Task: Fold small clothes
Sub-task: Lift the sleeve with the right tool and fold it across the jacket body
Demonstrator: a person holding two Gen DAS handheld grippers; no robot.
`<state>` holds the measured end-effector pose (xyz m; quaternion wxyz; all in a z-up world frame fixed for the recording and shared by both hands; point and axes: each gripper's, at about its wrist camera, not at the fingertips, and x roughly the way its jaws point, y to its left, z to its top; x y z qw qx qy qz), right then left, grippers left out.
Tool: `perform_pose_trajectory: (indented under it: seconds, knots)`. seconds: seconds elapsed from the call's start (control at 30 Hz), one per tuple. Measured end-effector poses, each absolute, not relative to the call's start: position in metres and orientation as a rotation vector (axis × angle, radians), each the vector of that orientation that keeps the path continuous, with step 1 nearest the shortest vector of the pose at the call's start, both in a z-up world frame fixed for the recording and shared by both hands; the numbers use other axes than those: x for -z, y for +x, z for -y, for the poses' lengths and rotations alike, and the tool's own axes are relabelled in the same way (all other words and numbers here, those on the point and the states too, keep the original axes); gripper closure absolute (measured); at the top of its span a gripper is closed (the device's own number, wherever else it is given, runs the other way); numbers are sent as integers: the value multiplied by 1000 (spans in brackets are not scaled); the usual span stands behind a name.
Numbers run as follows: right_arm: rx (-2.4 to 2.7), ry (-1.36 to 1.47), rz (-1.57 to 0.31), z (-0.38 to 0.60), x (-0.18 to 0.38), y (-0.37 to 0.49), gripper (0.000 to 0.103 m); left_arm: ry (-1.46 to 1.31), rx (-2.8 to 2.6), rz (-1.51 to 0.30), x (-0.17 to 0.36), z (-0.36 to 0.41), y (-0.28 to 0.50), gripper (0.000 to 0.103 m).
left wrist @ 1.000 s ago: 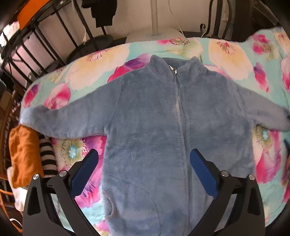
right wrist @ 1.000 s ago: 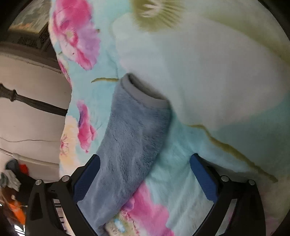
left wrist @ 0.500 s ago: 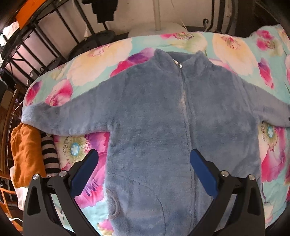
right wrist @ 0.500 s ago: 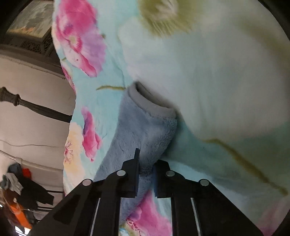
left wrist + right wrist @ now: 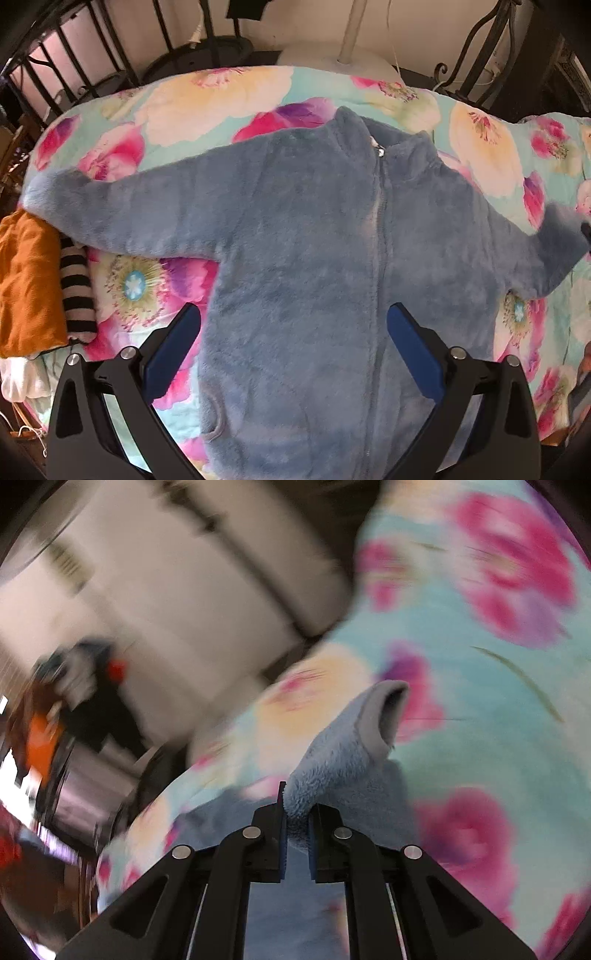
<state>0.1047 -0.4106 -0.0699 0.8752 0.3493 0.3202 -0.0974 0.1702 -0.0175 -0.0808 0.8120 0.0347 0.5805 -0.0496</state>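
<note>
Garment: blue fleece jacket (image 5: pixel 314 240), zipped, lies front-up on the floral blanket (image 5: pixel 221 96), collar toward the far edge.
Sleeve, image left: spreads flat across the blanket; its cuff reaches the blanket edge above an orange cloth (image 5: pixel 29 280).
Sleeve, image right: its end (image 5: pixel 561 229) is raised off the blanket.
Left gripper (image 5: pixel 293 328): jaws wide apart, holding nothing, positioned over the lower body of the jacket; 2 blue pads (image 5: pixel 413 347) visible.
Right gripper (image 5: pixel 297 823): jaws narrow, clamped on the fleece of the sleeve just behind the grey-lined cuff (image 5: pixel 380 716); the cuff opening stands up past the fingertips.
Adjacent items: striped cloth (image 5: pixel 75 291) beside the orange cloth at the blanket edge.
Right wrist view: background is motion-blurred.
</note>
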Motion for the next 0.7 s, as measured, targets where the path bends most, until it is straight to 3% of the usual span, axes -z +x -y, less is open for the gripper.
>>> perform_pose_trajectory:
  seconds: [0.43, 0.7]
  knots:
    - [-228, 490, -839, 213, 75, 163, 94, 122, 139, -1299, 124, 61, 227, 4]
    - [-257, 375, -821, 179, 77, 182, 93, 107, 61, -1204, 126, 49, 257, 4]
